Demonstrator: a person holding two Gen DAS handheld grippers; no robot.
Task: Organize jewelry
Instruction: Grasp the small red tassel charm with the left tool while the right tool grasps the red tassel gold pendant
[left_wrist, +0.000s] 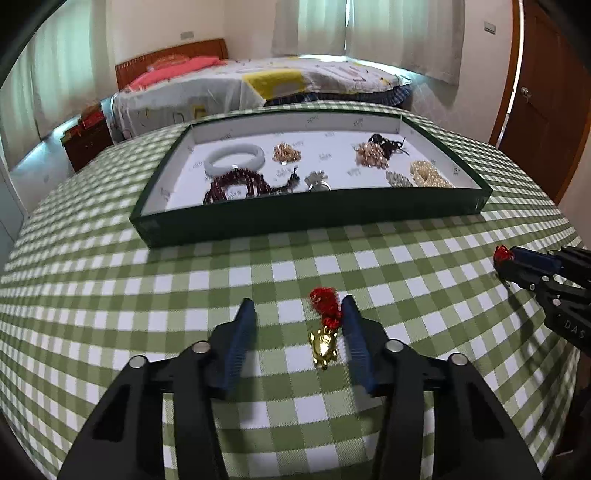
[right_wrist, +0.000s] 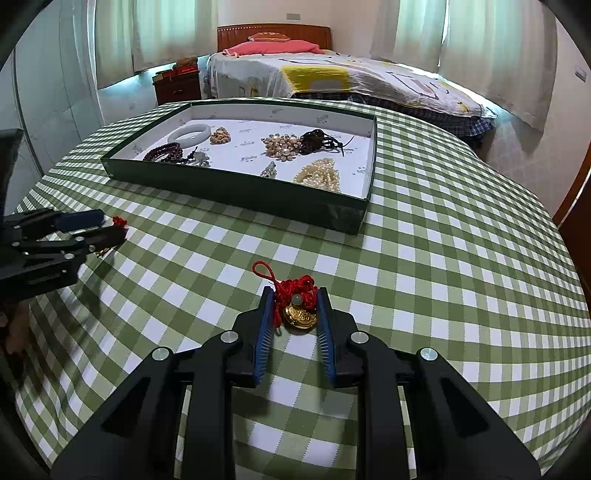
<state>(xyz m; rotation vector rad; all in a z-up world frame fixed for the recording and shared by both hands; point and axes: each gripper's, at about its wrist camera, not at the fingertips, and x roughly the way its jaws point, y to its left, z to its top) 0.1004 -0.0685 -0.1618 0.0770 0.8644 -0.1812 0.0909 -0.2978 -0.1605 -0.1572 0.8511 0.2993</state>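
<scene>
left gripper (left_wrist: 297, 314): down low over the tablecloth, jaws partway open, nothing clamped. The gold turtle charm sits between the blue fingers, hugging the right-hand one; can't tell if the pad actually touches the tassel.
gold turtle charm (left_wrist: 324, 346): flat on the cloth, red knotted tassel at its far end, head pointing back toward the camera.
right gripper (right_wrist: 295, 295): jaws pulled in pretty narrow around the gold round charm, blue pads right up against the red knot on both sides. Looks pinched to me.
gold round charm (right_wrist: 299, 316): between the right gripper's fingers, small pale bead on top, red cord loop trailing off to the far left over the cloth.
tablecloth (right_wrist: 443, 295): green and white check, covers the whole table.
tray (left_wrist: 314, 218): dark green walls, white inside, past both grippers toward the far side of the table.
stuff in the tray: pale bangle (left_wrist: 235, 157) at the back left, dark red bead bracelet (left_wrist: 236, 184) just in front of it, pearl strands (right_wrist: 321, 175) at the near right corner, pearl brooch (right_wrist: 282, 147) mid-tray with a dark corded piece (right_wrist: 317, 142) just beside it.
bed (right_wrist: 332, 79): behind the table, patterned cover, pink pillow at the headboard.
</scene>
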